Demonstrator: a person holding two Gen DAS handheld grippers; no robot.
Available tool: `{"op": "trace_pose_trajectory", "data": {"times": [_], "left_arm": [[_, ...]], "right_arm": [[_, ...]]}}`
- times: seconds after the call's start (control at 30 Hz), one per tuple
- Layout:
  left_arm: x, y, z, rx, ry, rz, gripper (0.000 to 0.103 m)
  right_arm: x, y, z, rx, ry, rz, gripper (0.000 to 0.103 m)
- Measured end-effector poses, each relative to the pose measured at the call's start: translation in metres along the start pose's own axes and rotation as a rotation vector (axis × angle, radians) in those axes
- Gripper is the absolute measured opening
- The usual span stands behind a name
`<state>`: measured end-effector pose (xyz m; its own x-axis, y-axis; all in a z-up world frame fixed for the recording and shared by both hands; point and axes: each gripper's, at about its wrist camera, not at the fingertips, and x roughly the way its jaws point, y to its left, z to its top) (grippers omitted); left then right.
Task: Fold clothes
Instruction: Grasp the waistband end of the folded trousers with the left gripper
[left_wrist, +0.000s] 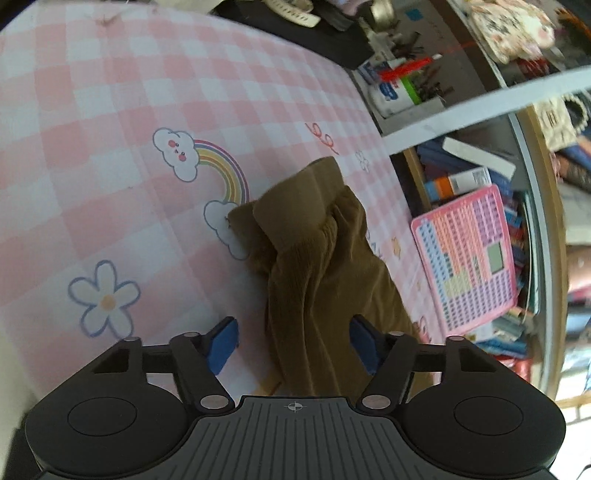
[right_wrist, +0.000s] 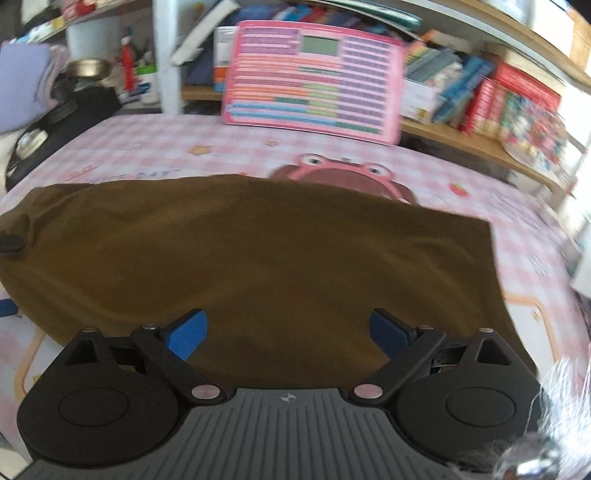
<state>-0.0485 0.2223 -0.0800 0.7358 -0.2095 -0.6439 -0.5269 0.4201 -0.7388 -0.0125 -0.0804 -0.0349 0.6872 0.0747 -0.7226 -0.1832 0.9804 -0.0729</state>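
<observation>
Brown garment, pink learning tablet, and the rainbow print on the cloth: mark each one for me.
Brown garment (right_wrist: 258, 251): right wrist view, middle of the flat fabric.
Pink learning tablet (right_wrist: 314, 77): right wrist view, centre of its key panel.
Rainbow print (left_wrist: 225, 166): left wrist view, top of the arc, beside the cloud.

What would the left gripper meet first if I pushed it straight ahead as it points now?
Most likely the brown garment: the left gripper has open jaws either side of its bunched fabric, which lies on the pink checked cloth. Depth is unclear.

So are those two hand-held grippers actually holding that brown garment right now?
No. Both the left hand-held gripper and right hand-held gripper are open over the brown garment, gripping nothing.
</observation>
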Motion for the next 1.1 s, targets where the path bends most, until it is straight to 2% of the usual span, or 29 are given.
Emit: {"op": "trace_pose_trajectory", "data": {"times": [0.27, 0.47, 0.6, 0.77, 0.93, 1.1], "left_arm": [[0.013, 0.006, 0.015, -0.073, -0.010, -0.063, 0.059], [0.020, 0.008, 0.018, -0.093, -0.007, -0.087, 0.048], [0.022, 0.009, 0.021, -0.095, 0.011, -0.096, 0.050], [0.023, 0.011, 0.024, -0.087, 0.036, -0.111, 0.053], [0.025, 0.012, 0.027, -0.082, 0.055, -0.122, 0.053], [0.026, 0.014, 0.029, -0.102, 0.068, -0.140, 0.053]], "right_arm": [[0.027, 0.058, 0.014, -0.136, -0.019, 0.045, 0.095], [0.031, 0.087, 0.005, -0.255, -0.018, 0.079, 0.095], [0.043, 0.093, 0.037, -0.215, -0.069, 0.042, 0.095], [0.082, 0.105, 0.073, -0.199, -0.066, -0.029, 0.095], [0.096, 0.112, 0.061, -0.224, -0.039, -0.054, 0.096], [0.058, 0.105, 0.044, -0.225, -0.034, 0.006, 0.095]]}}
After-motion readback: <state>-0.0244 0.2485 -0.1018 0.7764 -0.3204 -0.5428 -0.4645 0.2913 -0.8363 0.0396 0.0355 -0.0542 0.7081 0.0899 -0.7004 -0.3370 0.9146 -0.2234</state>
